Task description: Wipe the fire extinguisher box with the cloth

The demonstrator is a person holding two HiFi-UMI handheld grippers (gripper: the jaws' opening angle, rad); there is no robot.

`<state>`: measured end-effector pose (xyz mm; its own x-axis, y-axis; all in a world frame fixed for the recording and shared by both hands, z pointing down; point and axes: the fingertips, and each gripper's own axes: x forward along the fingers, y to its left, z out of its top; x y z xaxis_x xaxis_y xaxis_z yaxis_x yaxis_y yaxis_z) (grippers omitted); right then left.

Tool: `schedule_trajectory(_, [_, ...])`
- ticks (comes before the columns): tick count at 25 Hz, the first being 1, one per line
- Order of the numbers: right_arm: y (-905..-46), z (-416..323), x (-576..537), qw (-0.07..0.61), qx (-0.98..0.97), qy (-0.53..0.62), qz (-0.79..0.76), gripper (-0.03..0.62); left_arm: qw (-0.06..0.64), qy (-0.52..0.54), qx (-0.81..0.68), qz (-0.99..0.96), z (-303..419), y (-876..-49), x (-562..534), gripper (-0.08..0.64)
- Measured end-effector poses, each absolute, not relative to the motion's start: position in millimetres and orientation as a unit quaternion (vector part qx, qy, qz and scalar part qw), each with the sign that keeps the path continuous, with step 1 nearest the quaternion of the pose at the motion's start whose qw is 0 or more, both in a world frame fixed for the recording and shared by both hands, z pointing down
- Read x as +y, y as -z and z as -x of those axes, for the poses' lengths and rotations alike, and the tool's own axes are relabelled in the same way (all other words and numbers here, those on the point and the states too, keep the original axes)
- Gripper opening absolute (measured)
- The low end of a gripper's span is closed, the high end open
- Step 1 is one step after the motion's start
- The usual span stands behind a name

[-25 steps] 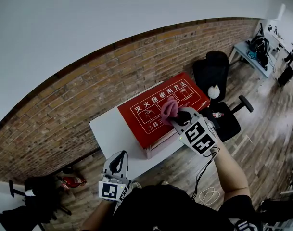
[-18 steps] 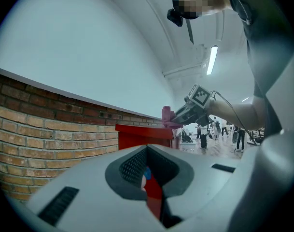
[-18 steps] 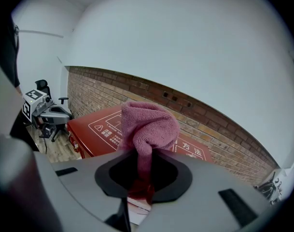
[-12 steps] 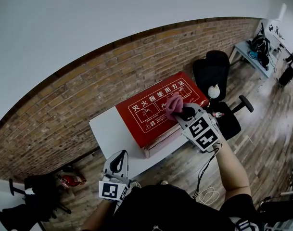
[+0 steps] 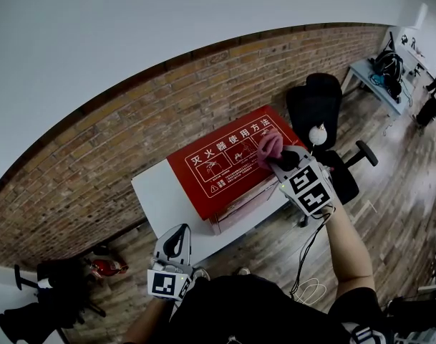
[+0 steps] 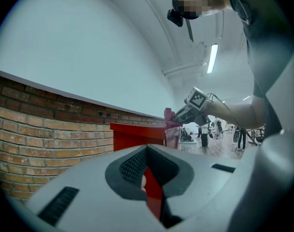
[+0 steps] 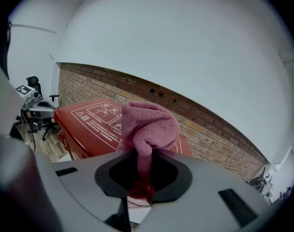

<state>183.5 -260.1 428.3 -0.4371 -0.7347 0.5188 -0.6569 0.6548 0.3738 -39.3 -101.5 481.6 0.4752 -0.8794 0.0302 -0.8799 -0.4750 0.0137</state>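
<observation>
Fire extinguisher box [image 5: 218, 170]: one, red, lying on the one white bench [image 5: 160, 199] by a brick wall [image 5: 96, 156].
One pink cloth [image 5: 269, 147] is pinched tight in the right gripper [image 5: 281, 162] fingers and bunched over the lid's right end, with the arm stretched forward. The left gripper [image 5: 176, 241] fingers are closed together on nothing. It is held low at the bench's near edge, pointing toward the box.
</observation>
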Motion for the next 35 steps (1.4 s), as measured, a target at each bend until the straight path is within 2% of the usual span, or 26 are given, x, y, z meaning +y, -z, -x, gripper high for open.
schedule_trajectory(21, [-426.2,-269.5,-302.7,0.323,-0.817,0.051,-0.475,0.063,0.018,-0.022,-0.52,-0.853,11.2,-489.1,-105.0,0.044])
schedule_trajectory(35, [-428.5,-313.9,-321.6,0.282,-0.794,0.042,-0.537,0.063,0.016,-0.037,-0.536,-0.843,1.9,-485.7,-99.6,0.044])
